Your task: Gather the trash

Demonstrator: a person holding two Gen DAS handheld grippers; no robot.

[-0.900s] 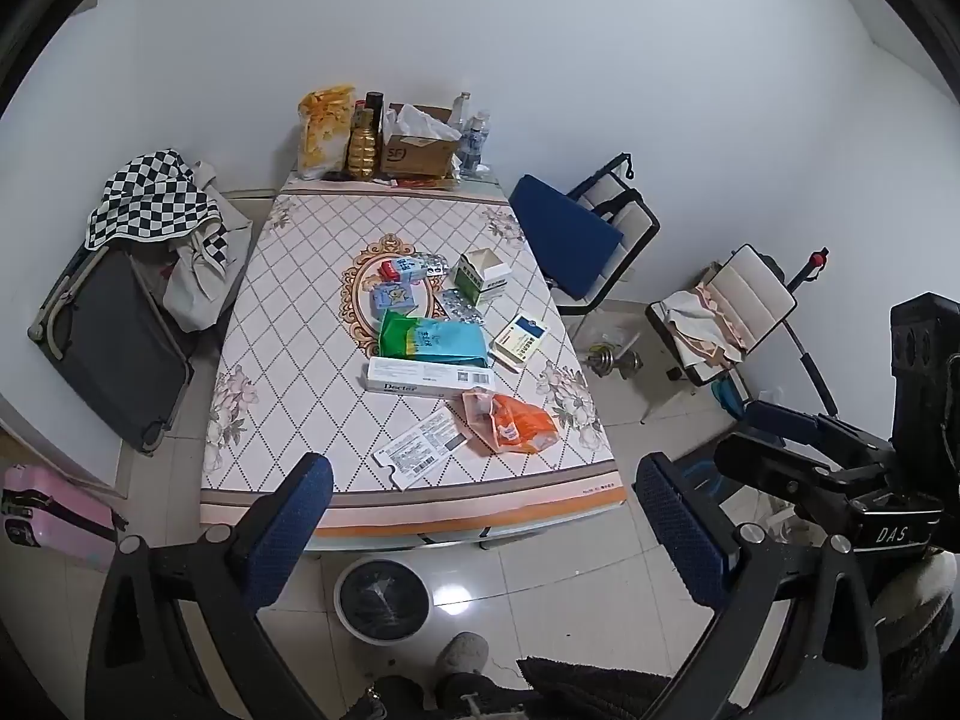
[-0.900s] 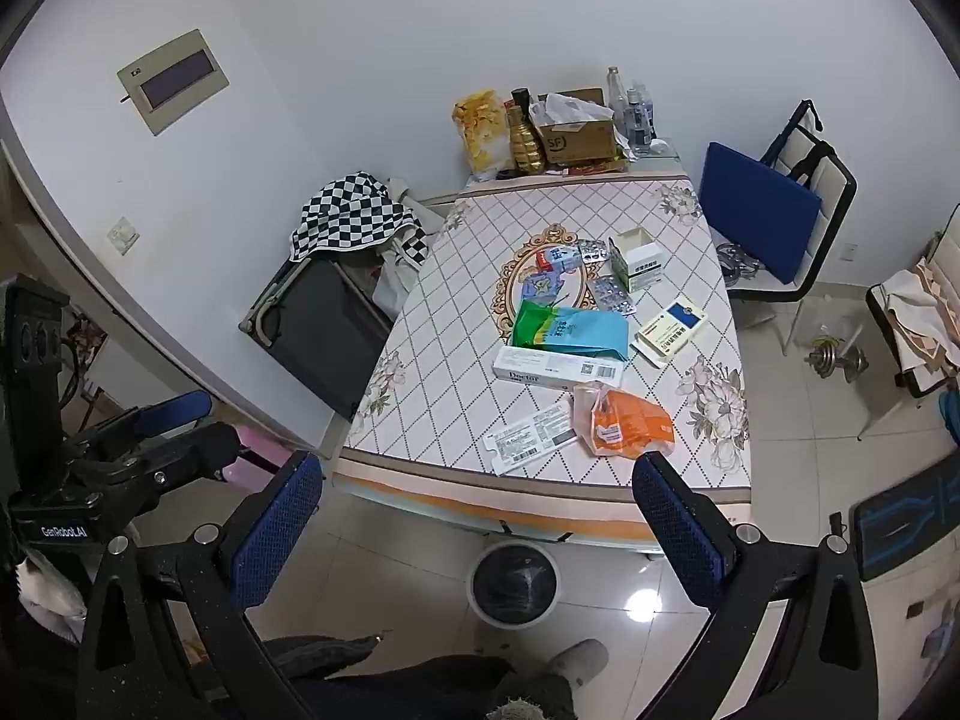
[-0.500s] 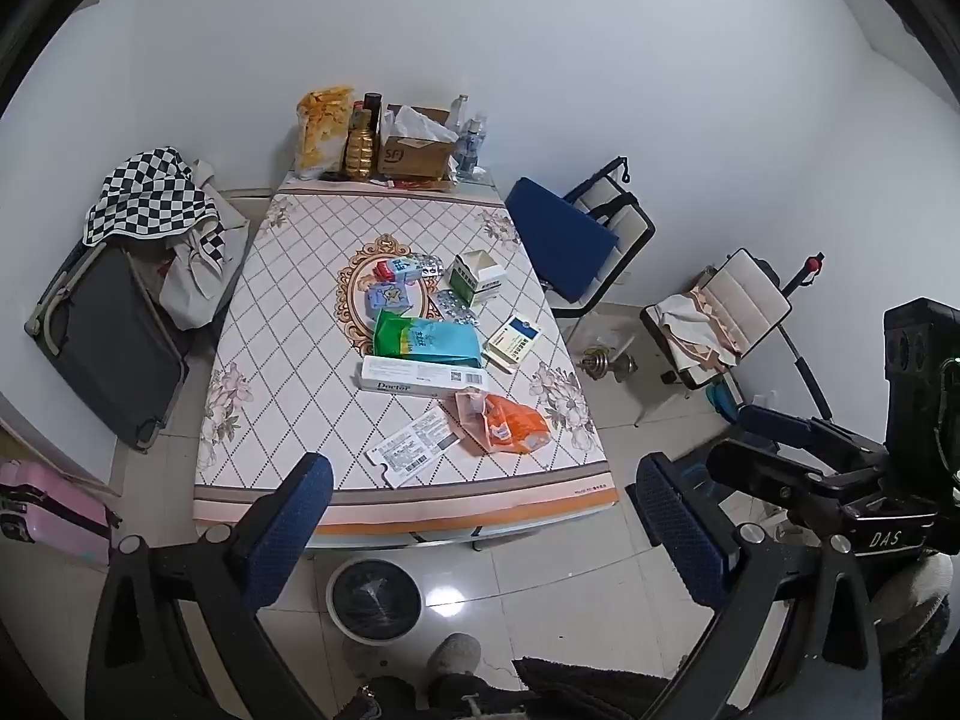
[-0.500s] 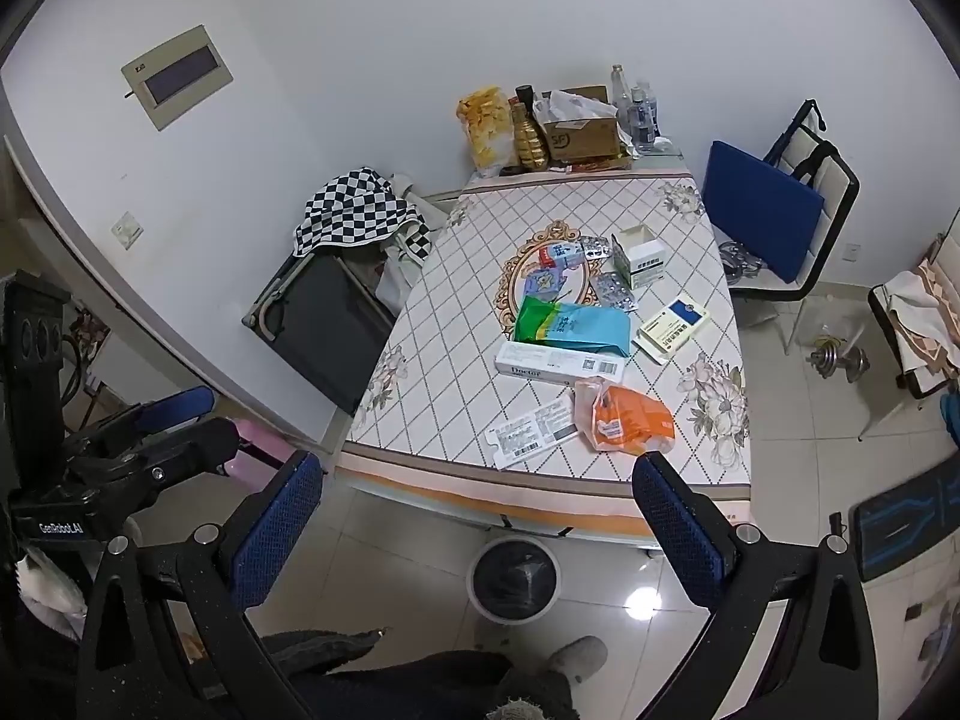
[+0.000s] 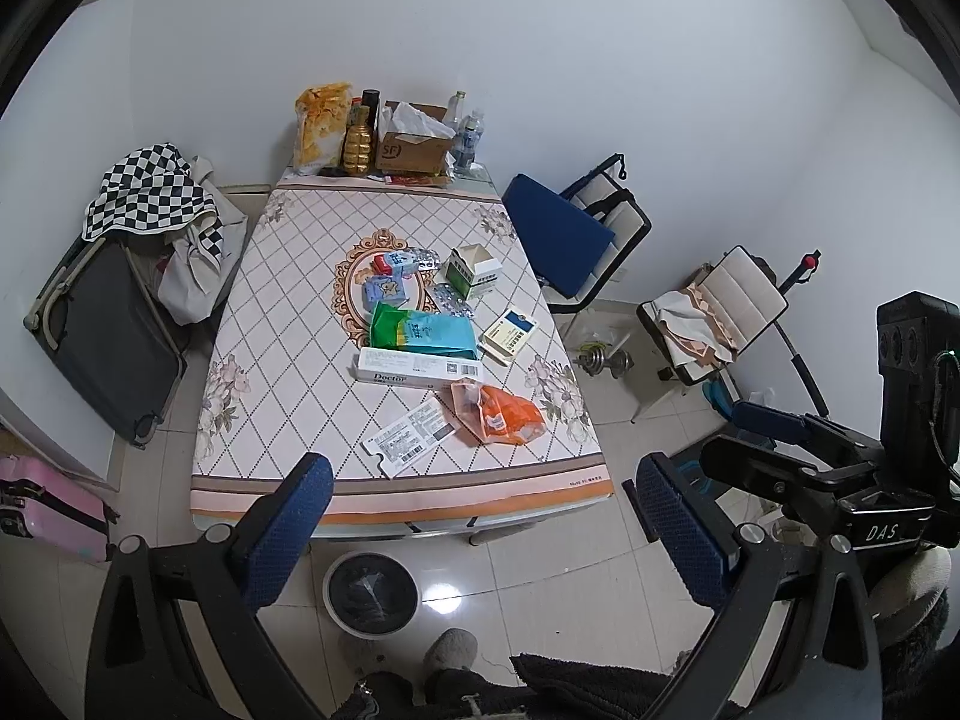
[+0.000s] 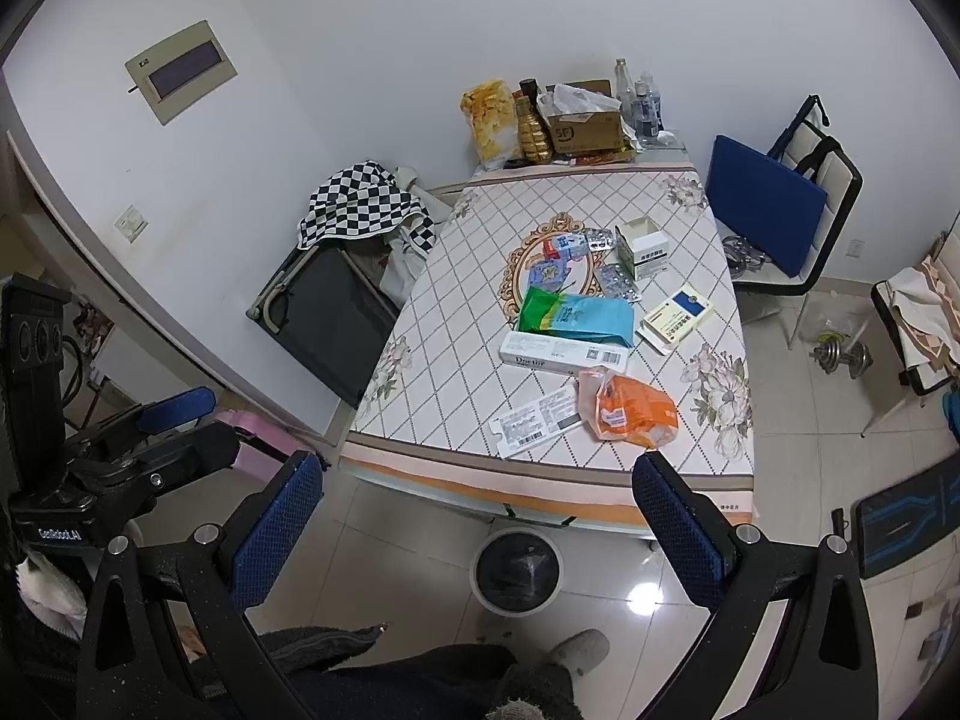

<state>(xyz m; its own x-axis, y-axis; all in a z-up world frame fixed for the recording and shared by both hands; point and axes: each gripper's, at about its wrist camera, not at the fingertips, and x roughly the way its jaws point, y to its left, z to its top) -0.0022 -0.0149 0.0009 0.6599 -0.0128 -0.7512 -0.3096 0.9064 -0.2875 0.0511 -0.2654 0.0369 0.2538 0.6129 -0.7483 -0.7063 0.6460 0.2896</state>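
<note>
Gaping wide, left gripper point(image 5: 480, 516) and right gripper point(image 6: 480, 516) hold nothing.

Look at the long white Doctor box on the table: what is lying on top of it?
The green-and-blue pouch overlaps the far edge of the Doctor box, hiding that edge. The printed front face stays visible. What lies beneath the box on the table cannot be seen.

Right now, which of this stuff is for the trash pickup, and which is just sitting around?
Job:
orange wrapper
paper slip
long white box
green-blue pouch
bin

Lying about:
checkered cloth
blue-cushioned chair
dumbbell
pink suitcase
</note>
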